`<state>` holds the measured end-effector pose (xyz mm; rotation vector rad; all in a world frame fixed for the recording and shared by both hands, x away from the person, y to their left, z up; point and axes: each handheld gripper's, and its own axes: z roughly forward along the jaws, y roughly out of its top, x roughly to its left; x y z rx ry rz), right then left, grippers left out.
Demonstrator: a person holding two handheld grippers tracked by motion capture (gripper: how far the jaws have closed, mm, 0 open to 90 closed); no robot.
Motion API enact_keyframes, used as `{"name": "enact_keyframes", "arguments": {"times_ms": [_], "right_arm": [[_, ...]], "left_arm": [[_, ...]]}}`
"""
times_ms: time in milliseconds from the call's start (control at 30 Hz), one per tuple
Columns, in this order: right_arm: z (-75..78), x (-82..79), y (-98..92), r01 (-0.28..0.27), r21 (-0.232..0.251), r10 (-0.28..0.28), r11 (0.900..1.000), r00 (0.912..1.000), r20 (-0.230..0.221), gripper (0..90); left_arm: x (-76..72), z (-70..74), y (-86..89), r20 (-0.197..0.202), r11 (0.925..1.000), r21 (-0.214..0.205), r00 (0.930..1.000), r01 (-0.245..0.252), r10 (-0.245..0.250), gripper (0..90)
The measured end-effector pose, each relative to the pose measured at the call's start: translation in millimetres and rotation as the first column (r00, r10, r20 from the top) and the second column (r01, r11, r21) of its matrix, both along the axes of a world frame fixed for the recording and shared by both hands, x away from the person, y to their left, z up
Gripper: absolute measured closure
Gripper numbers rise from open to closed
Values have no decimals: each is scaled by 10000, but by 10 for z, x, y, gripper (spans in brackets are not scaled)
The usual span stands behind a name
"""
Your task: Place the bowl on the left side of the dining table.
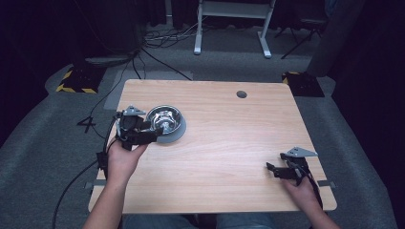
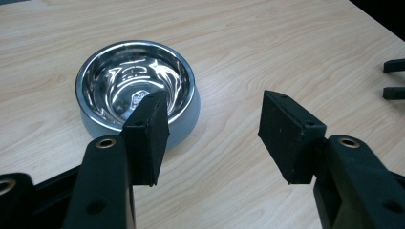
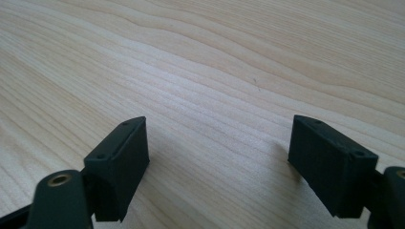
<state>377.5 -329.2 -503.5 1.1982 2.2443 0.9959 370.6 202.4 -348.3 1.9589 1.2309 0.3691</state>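
My left gripper (image 1: 155,135) sits at the left middle of the high view, right beside the metal bowl (image 1: 165,119), which stands upright on the table (image 1: 229,143) in the left half of the frame. In the left gripper view the bowl (image 2: 136,88) is in the upper left, shiny inside with a grey base, and my left fingers (image 2: 149,131) are released: spread apart with bare table between them. One finger overlaps the bowl's near rim in that view; whether it touches, I cannot tell. Nothing is gripped. My right gripper (image 1: 270,169) is low at the lower right of the high view, near the table's front right corner, well apart from the bowl, my hand (image 1: 302,190) behind it. In the right gripper view my right fingers (image 3: 122,162) are also released, wide apart, with plain wood grain between them and nothing held. The tips of the right gripper (image 2: 394,78) show at the right edge of the left gripper view. A dark round hole (image 1: 241,94) sits near the table's far edge.
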Motion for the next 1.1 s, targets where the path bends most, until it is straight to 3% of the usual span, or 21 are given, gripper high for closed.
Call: {"name": "enact_keyframes", "arguments": {"times_ms": [400, 567, 833, 1100], "right_arm": [[-1, 7, -3, -73, -88, 73, 9999, 10000, 30, 218], [-3, 9, -7, -100, -120, 101, 9999, 9999, 63, 218], [0, 5, 0, -56, -65, 56, 10000, 10000, 12, 218], [0, 5, -1, -59, -73, 59, 10000, 10000, 16, 218]], "left_arm": [[-348, -29, 26, 337, 9995, 312, 9994, -38, 27, 432], [-420, -91, 9, 411, 9996, 299, 9992, -1, -11, 432], [-540, -244, 13, 314, 9981, 610, 9995, 53, -72, 431], [-692, -387, 103, 292, 9997, 227, 9996, 55, -62, 412]]}}
